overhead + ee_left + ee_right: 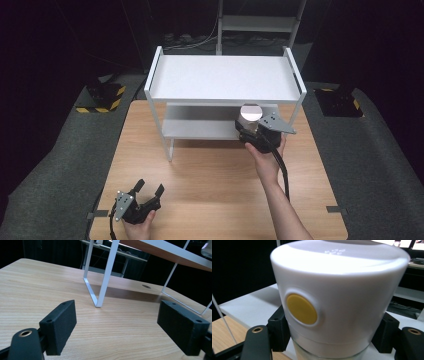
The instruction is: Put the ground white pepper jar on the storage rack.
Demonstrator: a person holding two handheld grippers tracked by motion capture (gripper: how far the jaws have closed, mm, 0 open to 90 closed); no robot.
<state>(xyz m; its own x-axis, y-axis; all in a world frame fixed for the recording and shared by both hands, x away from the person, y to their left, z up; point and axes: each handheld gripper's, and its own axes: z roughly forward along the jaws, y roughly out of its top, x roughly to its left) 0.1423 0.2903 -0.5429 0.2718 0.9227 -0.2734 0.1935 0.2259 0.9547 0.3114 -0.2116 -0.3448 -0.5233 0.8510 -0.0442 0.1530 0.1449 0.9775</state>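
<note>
Here white-lidded jar [337,300] clamped between right tool [332,332] jaws.

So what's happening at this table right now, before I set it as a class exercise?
A person holds a claw in each hand at a wooden table with a white two-level shelf on it. The right claw is shut on a jar with a white lid and a yellow button, at the front of the lower shelf level. The left claw is open, with nothing between its jaws, near the table's front left corner.
</note>
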